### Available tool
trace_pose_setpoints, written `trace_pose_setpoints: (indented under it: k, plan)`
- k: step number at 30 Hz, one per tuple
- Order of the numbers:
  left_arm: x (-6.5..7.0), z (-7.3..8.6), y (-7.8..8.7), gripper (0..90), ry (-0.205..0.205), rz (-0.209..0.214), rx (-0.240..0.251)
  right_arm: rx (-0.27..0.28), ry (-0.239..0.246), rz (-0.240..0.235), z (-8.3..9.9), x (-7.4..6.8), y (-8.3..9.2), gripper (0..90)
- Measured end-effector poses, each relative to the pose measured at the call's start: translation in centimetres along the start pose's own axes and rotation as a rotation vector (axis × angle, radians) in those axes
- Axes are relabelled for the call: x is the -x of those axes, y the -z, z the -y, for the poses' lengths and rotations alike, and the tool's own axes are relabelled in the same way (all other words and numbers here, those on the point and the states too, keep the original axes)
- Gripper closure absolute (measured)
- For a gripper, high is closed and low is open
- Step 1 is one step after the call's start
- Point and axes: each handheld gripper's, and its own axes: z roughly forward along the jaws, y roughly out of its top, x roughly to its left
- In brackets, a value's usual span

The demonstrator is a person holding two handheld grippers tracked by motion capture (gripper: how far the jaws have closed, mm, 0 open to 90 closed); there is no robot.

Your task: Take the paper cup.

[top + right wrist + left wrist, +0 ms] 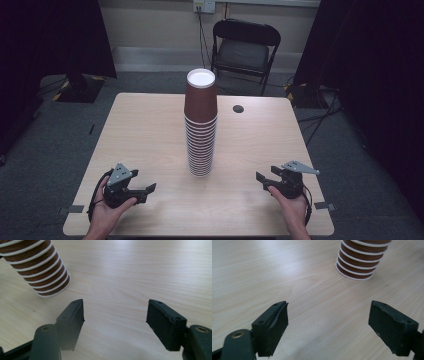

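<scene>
A tall stack of brown paper cups with white rims (201, 125) stands upside down in the middle of the wooden table (145, 125). My left gripper (149, 192) rests near the front left edge, held in a hand, and points right toward the stack. In the left gripper view its jaws (328, 315) stand wide apart over bare wood, with the stack's base (358, 265) ahead. My right gripper (263, 177) sits at the front right and points left. Its jaws (115, 312) are also apart with nothing between them, and the stack (37, 270) is at the upper left.
A black folding chair (245, 50) stands beyond the table's far edge. A round dark cable hole (238, 108) lies in the tabletop right of the stack. Dark curtains and cables flank the table on both sides.
</scene>
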Motion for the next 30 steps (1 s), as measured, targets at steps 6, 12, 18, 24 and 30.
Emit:
trace_pose_setpoints:
  k: [6, 12, 18, 24, 30]
  plan:
    - [-0.2, 0.0, 0.0, 15.8, 0.02, 0.0, -0.007, 0.034, -0.013, -0.038, -0.4, -0.4, 0.1, 31.5]
    - [-0.3, 0.1, 0.2, 15.6, 0.031, 0.003, -0.003, 0.06, 0.001, -0.078, -1.1, -0.7, 0.6, 32.4]
    - [-0.2, 0.0, 0.3, 15.7, 0.038, 0.008, 0.006, 0.081, 0.043, -0.107, -1.8, -1.8, 0.9, 34.6]
    - [-0.1, 0.0, 0.3, 15.9, 0.023, 0.011, 0.0, 0.096, 0.077, -0.147, -2.6, -3.0, 0.9, 31.1]
    - [0.0, 0.0, 0.1, 15.8, 0.028, 0.021, -0.014, 0.114, 0.099, -0.183, -4.1, -3.8, 0.9, 28.7]
